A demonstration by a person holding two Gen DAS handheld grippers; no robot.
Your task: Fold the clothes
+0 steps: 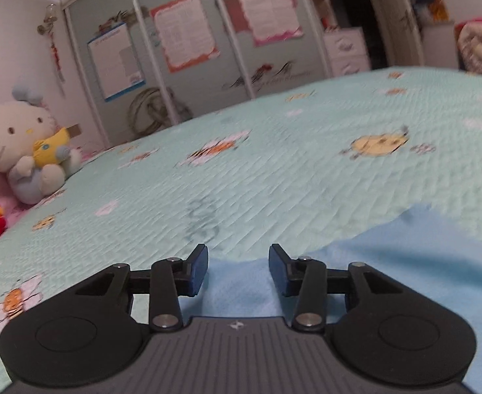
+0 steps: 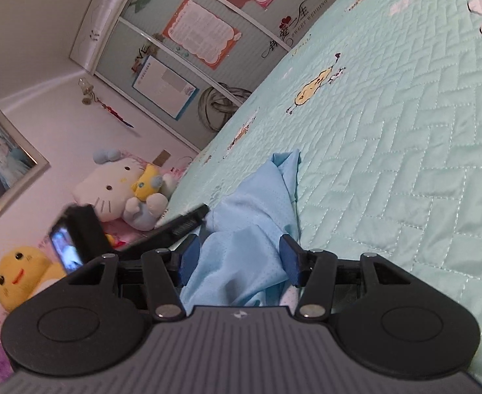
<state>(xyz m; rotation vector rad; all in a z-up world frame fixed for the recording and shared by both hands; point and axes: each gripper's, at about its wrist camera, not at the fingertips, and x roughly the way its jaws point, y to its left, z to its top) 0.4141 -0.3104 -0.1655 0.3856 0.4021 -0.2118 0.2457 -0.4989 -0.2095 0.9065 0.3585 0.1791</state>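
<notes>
Cloth [image 2: 250, 216], pale blue and thin: found rumpled on the bed [image 2: 405, 164], well short of the far edge by the wardrobe [image 1: 191, 65], with one pointed corner reaching furthest out over the quilt. Could not make out the bed's near edge, so could not place the heap against it.

Saw the right gripper [image 2: 239, 259] spread wide, with a raised fold bunched in the gap and brushing both blue pads, though not pinched. Could not tell whether any of the fabric was actually carried. Saw the left gripper [image 1: 238, 269] likewise parted, poised low over a flat stretch of the same cloth, gripping nothing.

Judged the fabric light, limp and finely perforated, probably a sports knit: sure to sag and crease wherever unsupported, and likely to slide easily over the smooth quilted cover. Nothing fragile about it, so a firm pinch looked safe. Thought a single layer at a hem or corner the best hold, not the heaped middle, where several layers would come up together. Reckoned two holds well apart along one edge necessary to pull it flat before folding. Feared a shallow nip slipping off such thin stuff.
</notes>
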